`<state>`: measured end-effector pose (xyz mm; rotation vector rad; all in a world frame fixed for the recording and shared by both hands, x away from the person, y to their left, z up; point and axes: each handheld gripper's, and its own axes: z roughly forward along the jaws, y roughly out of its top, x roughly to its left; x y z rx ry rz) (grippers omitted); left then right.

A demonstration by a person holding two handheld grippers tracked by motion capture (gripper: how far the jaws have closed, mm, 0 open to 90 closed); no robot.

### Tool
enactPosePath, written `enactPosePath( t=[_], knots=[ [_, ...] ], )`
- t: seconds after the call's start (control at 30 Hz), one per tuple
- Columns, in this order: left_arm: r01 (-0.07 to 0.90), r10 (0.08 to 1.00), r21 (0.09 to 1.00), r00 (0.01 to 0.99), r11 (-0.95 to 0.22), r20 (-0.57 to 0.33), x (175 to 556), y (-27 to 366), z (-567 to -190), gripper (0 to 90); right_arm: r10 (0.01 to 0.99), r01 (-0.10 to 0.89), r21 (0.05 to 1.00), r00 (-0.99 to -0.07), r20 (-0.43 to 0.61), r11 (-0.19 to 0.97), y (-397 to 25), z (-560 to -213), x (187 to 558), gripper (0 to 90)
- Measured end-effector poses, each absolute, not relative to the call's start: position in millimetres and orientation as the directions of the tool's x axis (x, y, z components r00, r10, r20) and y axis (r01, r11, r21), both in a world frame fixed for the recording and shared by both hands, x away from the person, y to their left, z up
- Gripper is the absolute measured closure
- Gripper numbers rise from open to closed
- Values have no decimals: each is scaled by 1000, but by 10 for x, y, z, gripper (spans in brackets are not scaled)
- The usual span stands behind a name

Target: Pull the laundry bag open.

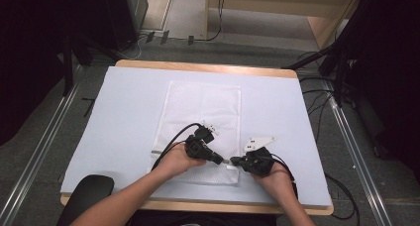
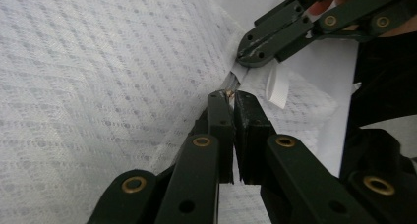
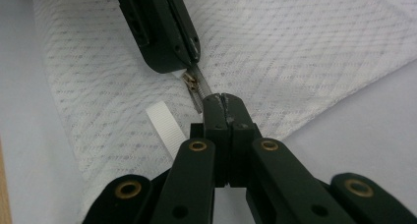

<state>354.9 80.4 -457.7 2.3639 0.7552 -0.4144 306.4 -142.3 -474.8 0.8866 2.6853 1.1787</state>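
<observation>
Both claws pinched at the near right corner of a mesh bag on the bench.

Bench (image 1: 124,102), white cover, carries the white mesh bag (image 1: 203,112) flat at its centre. Left claw (image 2: 229,97) is clamped on the zipper pull (image 3: 191,80); right claw (image 3: 222,100), just beside it, is closed tight on the zipper end (image 3: 198,97) at the bag's near right corner. A white ribbon loop (image 3: 164,126) lies by that corner.

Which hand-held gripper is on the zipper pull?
The left hand-held gripper: it pinches the metal zipper pull, while the right hand-held gripper clamps the zipper end of the mesh bag.
</observation>
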Motion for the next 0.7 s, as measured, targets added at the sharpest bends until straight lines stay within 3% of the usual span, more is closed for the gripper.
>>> enactPosePath(
  t=[0.7],
  knots=[
    [637,425,429,759,-640,-494,3611,988,-4548,882,530,475,704,-832,165,527,-1443,-4763,3072,900]
  ],
)
